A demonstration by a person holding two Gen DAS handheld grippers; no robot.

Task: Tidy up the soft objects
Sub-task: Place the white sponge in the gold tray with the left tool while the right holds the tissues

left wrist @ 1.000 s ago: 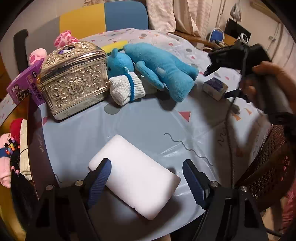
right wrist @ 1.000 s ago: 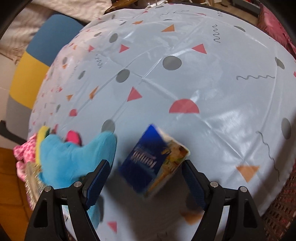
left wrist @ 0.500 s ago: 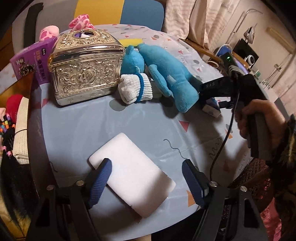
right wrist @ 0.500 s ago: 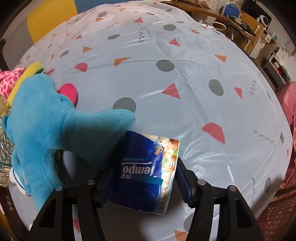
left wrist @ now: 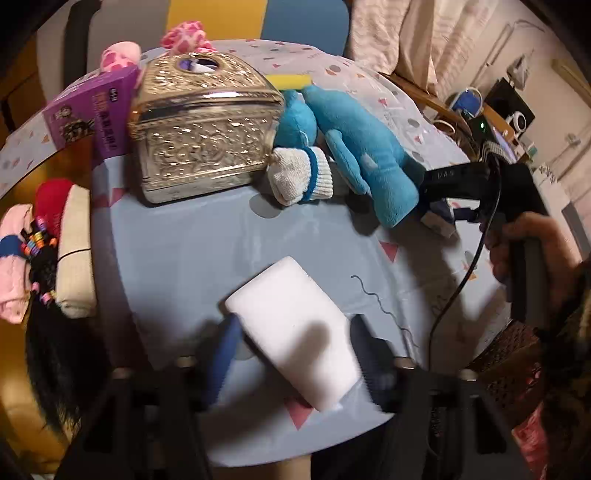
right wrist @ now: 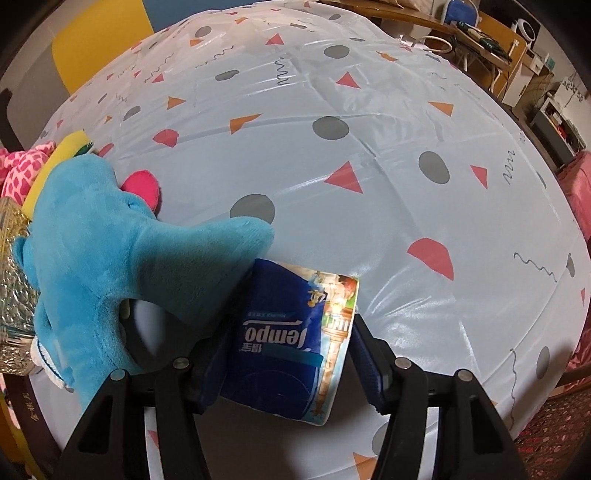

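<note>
A white sponge block [left wrist: 295, 325] lies slanted between the blue pads of my left gripper [left wrist: 295, 343]. The jaws are closing, and both pads look to be touching its long sides, though the picture is blurred. My right gripper [right wrist: 291, 350] is shut on a blue Tempo tissue pack [right wrist: 291, 339], which rests against the leg of a blue plush toy [right wrist: 110, 251]. In the left wrist view the right gripper [left wrist: 439, 210], held by a hand, stands over that pack [left wrist: 437, 219] beside the plush [left wrist: 354, 147]. A white sock with a blue band [left wrist: 303, 175] lies against the plush.
An ornate silver box [left wrist: 207, 129] stands at the back left with a purple box [left wrist: 88, 114], a pink spotted plush [left wrist: 184, 35] and a yellow sponge [left wrist: 288, 79] around it. Soft items [left wrist: 55, 240] sit off the table's left edge. The patterned tablecloth [right wrist: 369, 147] stretches away to the right.
The right jaws came down around the tissue pack and closed on it beside the plush leg. The left jaws narrowed onto the sponge, and the view rolled and rose slightly.
</note>
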